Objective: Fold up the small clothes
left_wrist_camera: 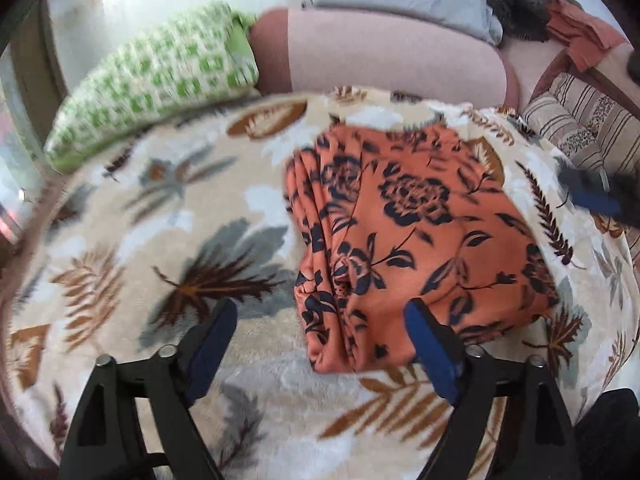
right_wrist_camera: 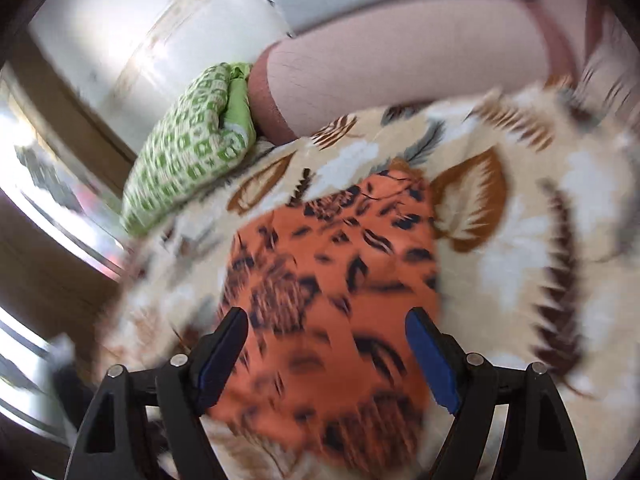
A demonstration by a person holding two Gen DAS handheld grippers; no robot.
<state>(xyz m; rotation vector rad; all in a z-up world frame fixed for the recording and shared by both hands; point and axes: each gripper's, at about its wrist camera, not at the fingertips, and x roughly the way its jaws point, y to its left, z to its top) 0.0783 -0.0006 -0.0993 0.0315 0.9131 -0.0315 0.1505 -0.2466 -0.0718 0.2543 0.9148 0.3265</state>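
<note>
An orange garment with a dark blue flower print (left_wrist_camera: 404,232) lies folded in a thick bundle on a leaf-patterned blanket (left_wrist_camera: 160,216). My left gripper (left_wrist_camera: 320,320) is open, just above the bundle's near left corner, holding nothing. The right gripper shows blurred at the right edge of the left wrist view (left_wrist_camera: 596,196). In the right wrist view the garment (right_wrist_camera: 332,300) fills the middle, blurred by motion. My right gripper (right_wrist_camera: 326,328) is open above it, with the cloth spread below between the fingers, not pinched.
A green and white checked pillow (left_wrist_camera: 156,80) lies at the blanket's far left, also in the right wrist view (right_wrist_camera: 188,148). A pink bolster (left_wrist_camera: 384,60) runs along the back. Striped cushions (left_wrist_camera: 580,120) and a rust cloth (left_wrist_camera: 580,36) sit at the right.
</note>
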